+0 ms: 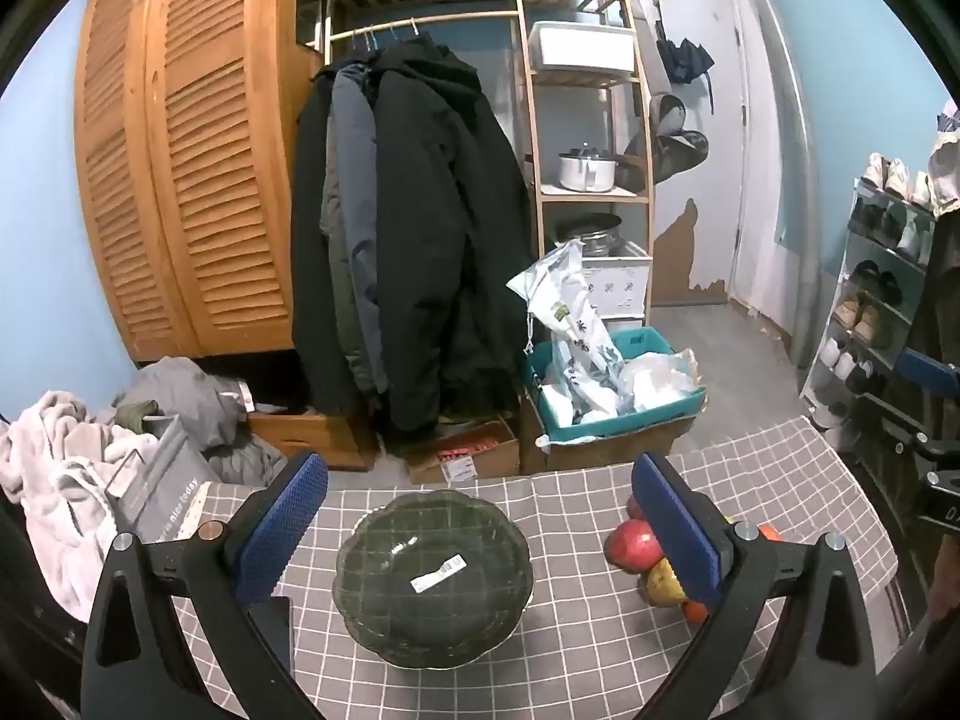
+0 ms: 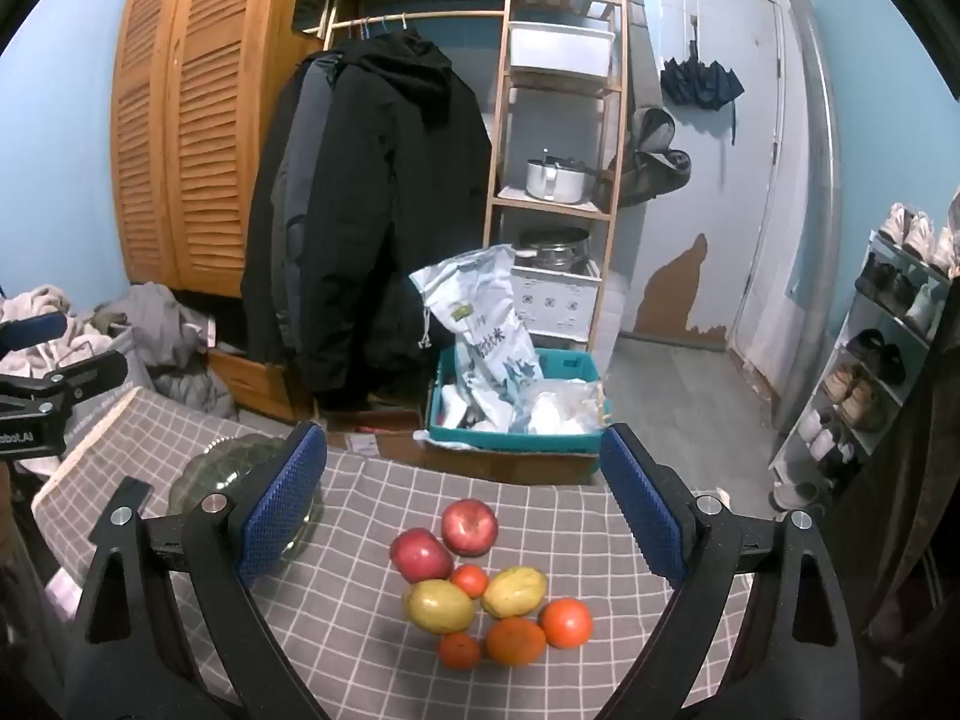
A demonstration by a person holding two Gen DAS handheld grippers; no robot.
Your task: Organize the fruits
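A dark glass bowl [image 1: 433, 576] with a white sticker inside sits empty on the grey checked tablecloth [image 1: 564, 516]. My left gripper [image 1: 480, 516] hovers over it, open, nothing between its blue pads. To the bowl's right lies a cluster of fruit. In the right wrist view I see two red apples [image 2: 470, 527], two yellow mangoes [image 2: 438, 605] and several oranges [image 2: 566, 622] close together. My right gripper [image 2: 462, 498] hangs open above the fruit, touching none. The bowl [image 2: 210, 474] shows at its left, partly behind the left finger.
Beyond the table's far edge stand a teal crate [image 2: 516, 414] with bags on cardboard boxes, hanging dark coats [image 1: 408, 228], a wooden shelf with pots [image 1: 585, 174] and a louvred wardrobe. A shoe rack [image 2: 882, 348] is at the right, piled laundry [image 1: 66, 468] at the left.
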